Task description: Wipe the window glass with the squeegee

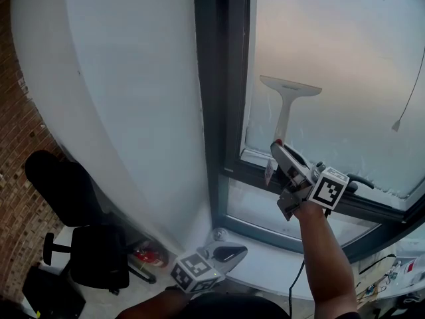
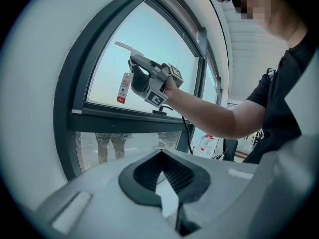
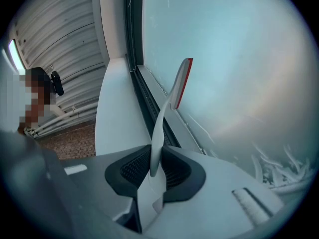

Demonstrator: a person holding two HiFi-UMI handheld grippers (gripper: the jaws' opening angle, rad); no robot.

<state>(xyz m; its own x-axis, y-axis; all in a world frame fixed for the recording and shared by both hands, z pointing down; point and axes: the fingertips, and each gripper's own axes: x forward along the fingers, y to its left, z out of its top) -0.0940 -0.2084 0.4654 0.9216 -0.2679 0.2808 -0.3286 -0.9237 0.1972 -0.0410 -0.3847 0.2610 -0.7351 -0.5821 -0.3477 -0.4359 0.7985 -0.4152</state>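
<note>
My right hand-held gripper (image 1: 277, 147) clamps the squeegee (image 1: 287, 105) by its handle end, so the blade lies against the window glass (image 1: 352, 52) near its lower left corner. My left hand-held gripper (image 1: 231, 251) hangs closed and empty, clear of the stroke.

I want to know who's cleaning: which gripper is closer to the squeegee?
Right. The right gripper holds the squeegee by its handle; the left gripper hangs lower, near the sill.
</note>
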